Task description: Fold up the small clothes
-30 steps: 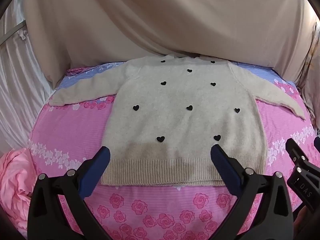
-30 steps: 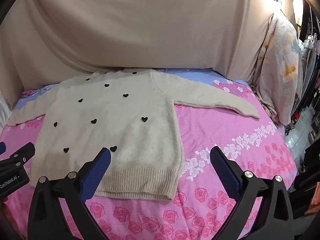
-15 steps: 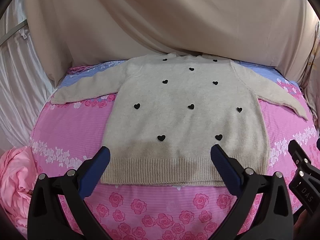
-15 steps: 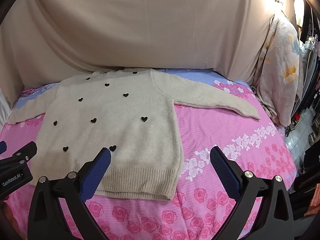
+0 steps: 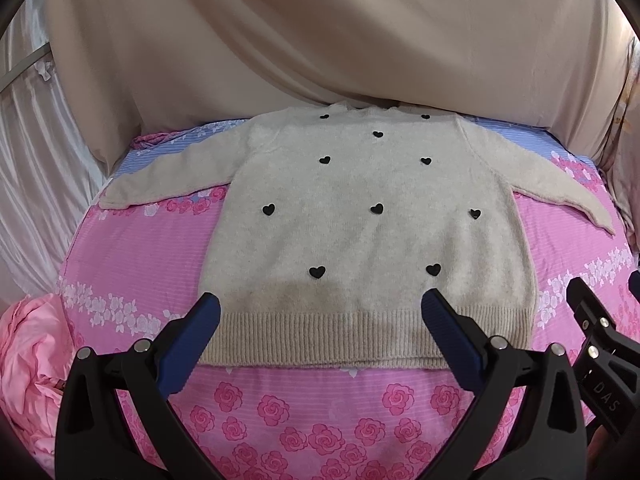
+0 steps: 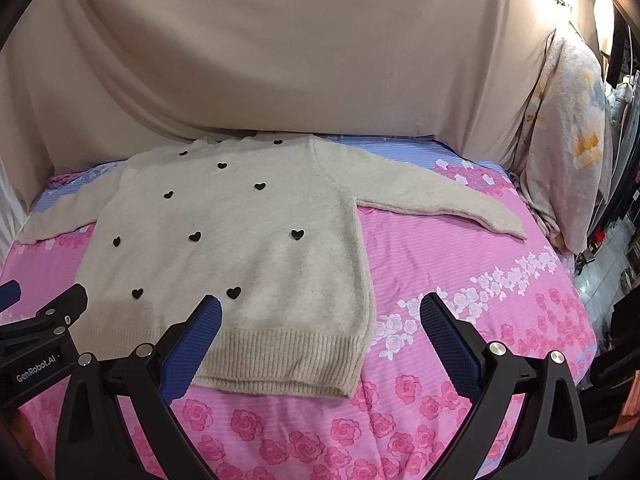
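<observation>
On pink bedsheet [image 5: 132, 256], flat sweater [image 5: 372, 240], both grippers [image 5: 320, 308] [image 6: 320, 308] agape near hem

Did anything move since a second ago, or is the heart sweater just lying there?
Almost nothing moved. Both views drifted only slightly. The left gripper and right gripper stay open, holding nothing. The sweater still lies flat, sleeves spread, on the pink bedsheet.

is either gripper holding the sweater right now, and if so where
Nothing is held. The left gripper and the right gripper are both open above the bed, and the sweater lies flat, sleeves spread, hem nearest them.
</observation>
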Action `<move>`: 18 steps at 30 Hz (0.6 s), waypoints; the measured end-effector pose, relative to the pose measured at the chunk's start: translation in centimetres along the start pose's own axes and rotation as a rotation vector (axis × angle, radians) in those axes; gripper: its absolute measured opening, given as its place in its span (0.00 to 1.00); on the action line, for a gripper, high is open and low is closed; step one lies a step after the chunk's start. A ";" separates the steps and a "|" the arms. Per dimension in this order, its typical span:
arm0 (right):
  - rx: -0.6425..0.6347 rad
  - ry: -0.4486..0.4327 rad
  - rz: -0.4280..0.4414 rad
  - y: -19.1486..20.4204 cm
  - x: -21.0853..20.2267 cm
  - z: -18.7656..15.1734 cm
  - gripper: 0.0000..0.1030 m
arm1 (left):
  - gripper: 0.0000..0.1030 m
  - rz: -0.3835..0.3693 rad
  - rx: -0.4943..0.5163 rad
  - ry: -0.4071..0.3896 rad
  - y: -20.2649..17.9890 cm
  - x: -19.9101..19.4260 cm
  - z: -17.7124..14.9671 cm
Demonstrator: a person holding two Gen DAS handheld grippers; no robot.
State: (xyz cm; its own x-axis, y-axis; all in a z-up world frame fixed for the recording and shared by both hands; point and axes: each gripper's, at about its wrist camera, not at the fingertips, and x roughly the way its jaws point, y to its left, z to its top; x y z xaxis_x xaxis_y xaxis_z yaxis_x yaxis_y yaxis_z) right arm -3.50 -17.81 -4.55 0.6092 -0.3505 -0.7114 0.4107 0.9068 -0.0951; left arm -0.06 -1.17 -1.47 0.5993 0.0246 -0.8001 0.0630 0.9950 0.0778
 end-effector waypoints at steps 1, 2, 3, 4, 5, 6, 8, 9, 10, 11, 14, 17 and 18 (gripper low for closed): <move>-0.001 0.002 0.001 0.0 0.0 0.0 0.95 | 0.96 0.002 0.001 0.001 -0.1 0.0 0.0; -0.001 0.003 0.001 0.0 0.1 0.0 0.95 | 0.96 0.003 0.000 0.002 -0.1 0.1 0.0; -0.001 0.002 0.001 0.0 0.1 0.0 0.95 | 0.96 -0.002 0.000 0.002 -0.1 0.0 0.0; -0.001 0.003 0.003 0.0 0.1 0.0 0.95 | 0.96 -0.002 0.001 0.003 -0.1 0.1 0.0; -0.001 0.003 0.003 0.0 0.1 -0.1 0.95 | 0.96 0.000 0.003 0.004 -0.2 0.1 0.0; -0.002 0.004 0.002 0.1 0.2 0.0 0.95 | 0.96 -0.002 0.004 0.006 -0.2 0.2 0.0; -0.004 0.005 0.004 0.1 0.3 -0.1 0.95 | 0.96 0.001 0.004 0.011 -0.3 0.3 0.0; -0.005 0.006 0.003 0.1 0.4 -0.1 0.95 | 0.96 -0.002 0.004 0.013 -0.4 0.4 0.0; -0.006 0.007 0.005 0.1 0.4 0.0 0.95 | 0.96 0.001 0.004 0.015 -0.4 0.5 0.1; -0.006 0.008 0.006 0.2 0.5 0.0 0.95 | 0.96 0.003 0.002 0.017 -0.5 0.5 0.0; -0.010 0.013 0.008 0.2 0.6 0.1 0.95 | 0.96 0.006 0.001 0.019 -0.5 0.6 0.1; -0.011 0.015 0.011 0.1 0.7 0.2 0.95 | 0.96 0.010 0.001 0.022 -0.6 0.7 0.1; -0.012 0.016 0.010 0.1 0.7 0.2 0.95 | 0.96 0.008 0.000 0.022 -0.6 0.7 0.1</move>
State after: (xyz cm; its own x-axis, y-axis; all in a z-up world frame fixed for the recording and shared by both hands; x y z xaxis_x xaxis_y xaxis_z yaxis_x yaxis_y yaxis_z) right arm -2.87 -18.05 -4.94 0.6024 -0.3378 -0.7232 0.3967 0.9129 -0.0960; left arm 0.44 -1.78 -2.02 0.5819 0.0349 -0.8125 0.0580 0.9948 0.0843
